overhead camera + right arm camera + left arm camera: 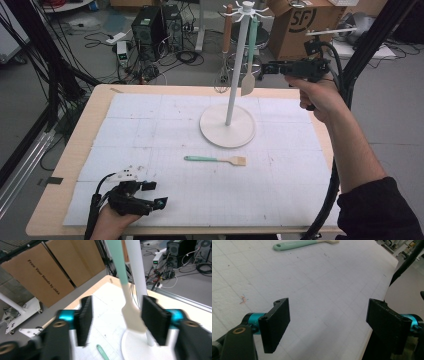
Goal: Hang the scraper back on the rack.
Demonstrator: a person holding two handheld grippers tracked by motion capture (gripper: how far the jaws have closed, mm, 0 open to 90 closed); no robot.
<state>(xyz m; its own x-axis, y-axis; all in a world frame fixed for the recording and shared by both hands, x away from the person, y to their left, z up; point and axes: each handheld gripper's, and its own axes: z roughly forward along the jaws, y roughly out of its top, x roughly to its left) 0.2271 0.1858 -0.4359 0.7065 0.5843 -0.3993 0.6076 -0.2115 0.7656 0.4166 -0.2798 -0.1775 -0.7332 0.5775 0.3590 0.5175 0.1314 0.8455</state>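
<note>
At the lower left of the high view, the left tool (159, 202) rests low over the white gridded mat (150, 130), close to the near edge of the worktop (87, 115); in the left gripper view its jaws stand spread wide with nothing between them, bare mat running ahead to the worktop's right edge. Open mat lies all around it. At centre frame a mint-handled brush (215, 160) lies flat on the mat, handle toward the left, well apart from both tools and just in front of the round base of the white hanging stand (227, 127). The stand's pole rises to hooks at the top centre, where a mint-handled spatula (249, 75) hangs beside the pole, its pale blade clear of the base. At upper right the right tool (264, 68), held in a raised hand (320, 100), points left at that spatula; in the right gripper view its jaws are spread either side of the blade (131, 315), not visibly touching it. Beyond the worktop's far edge, the floor holds cables, computer towers (155, 25) and cardboard boxes (295, 25).
</note>
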